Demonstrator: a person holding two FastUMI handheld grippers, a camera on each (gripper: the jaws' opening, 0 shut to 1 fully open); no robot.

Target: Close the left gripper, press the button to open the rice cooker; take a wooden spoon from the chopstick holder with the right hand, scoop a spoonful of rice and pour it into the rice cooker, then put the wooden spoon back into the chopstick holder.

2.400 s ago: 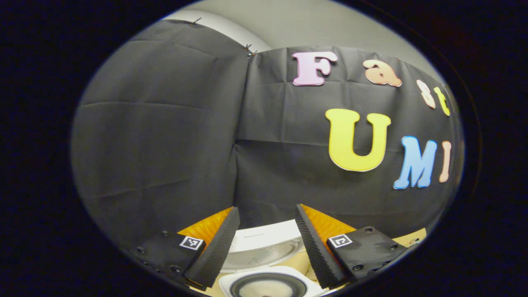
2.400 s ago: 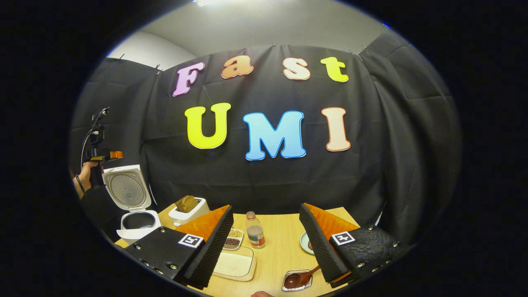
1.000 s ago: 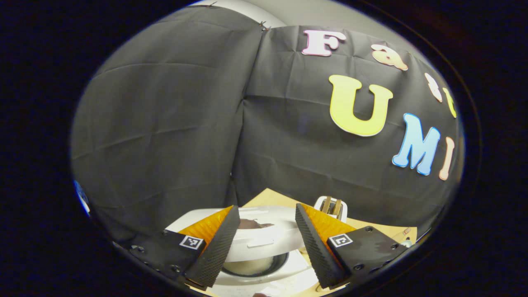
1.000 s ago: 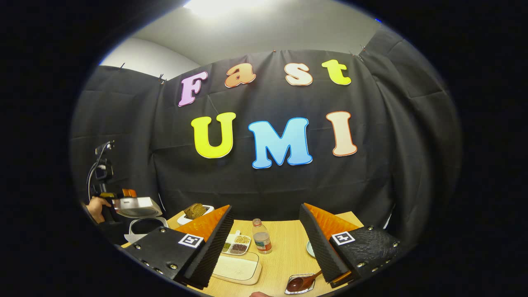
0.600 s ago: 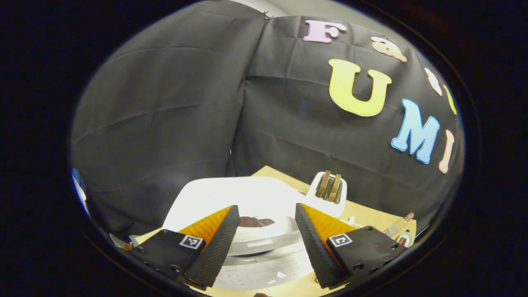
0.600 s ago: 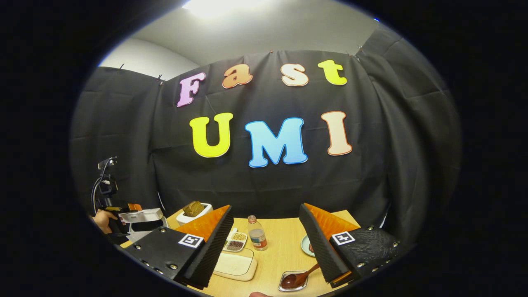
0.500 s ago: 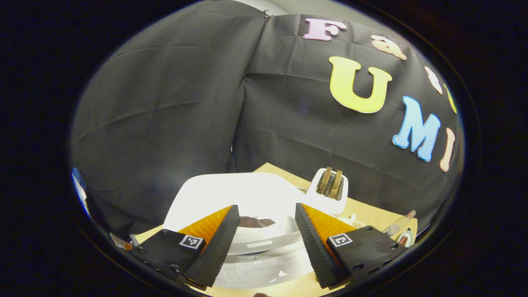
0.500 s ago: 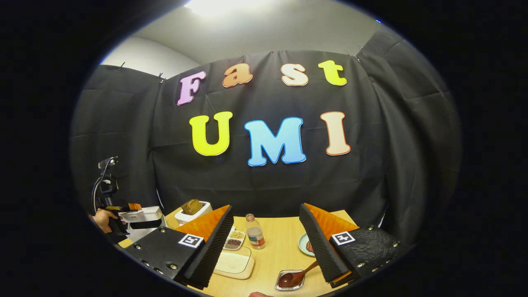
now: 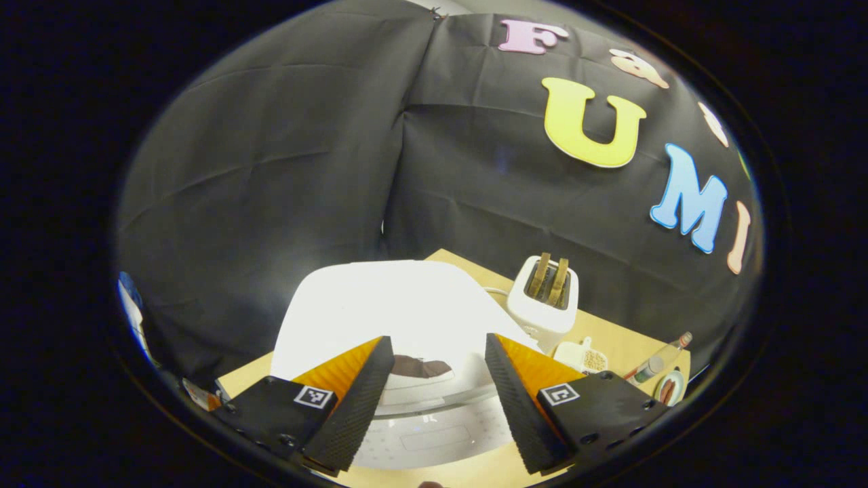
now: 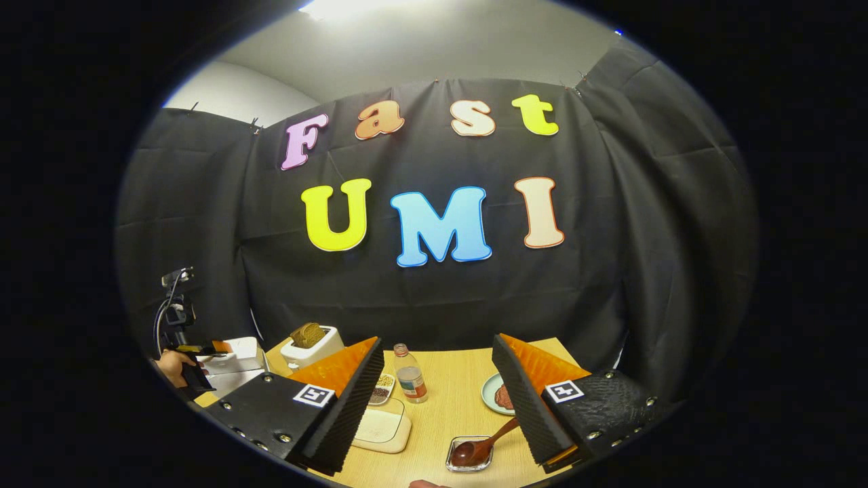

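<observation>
The left gripper [image 9: 434,393] sits low in the left gripper view, fingers spread wide with nothing between them, straddling the white rice cooker [image 9: 400,318] at bottom centre. The cooker's lid is down, its pale top taking up the lower middle of the frame, a dark patch showing in the gap between the fingers. Behind it, a strip of wooden table [image 9: 610,332] runs off to the lower right, and the black cloth wall rises close behind the cooker's far edge.

To the right of the cooker stands a white toaster [image 9: 546,305] with two slices of bread upright in its slots. Further right, near the frame's edge, are a small divided dish of grains [image 9: 583,356], a bottle [image 9: 661,352] and a little plate [image 9: 668,392].

Over in the right gripper view, the right gripper [image 10: 437,407] is also wide apart and empty, hovering above the table's near edge. Just inside its right finger, at bottom centre, a wooden spoon [image 10: 485,444] rests bowl-down in a small clear dish [image 10: 468,459], handle leaning up and right. A flat rectangular tray holding something pale [image 10: 383,428] lies by the left finger. There is bare tabletop between the two fingers, with the bottle standing mid-table and a plate with something brown [image 10: 498,394] beside the right finger.

At far left, a hand [image 10: 175,366] holds the other gripper against the closed cooker, with the toaster just right of it.
</observation>
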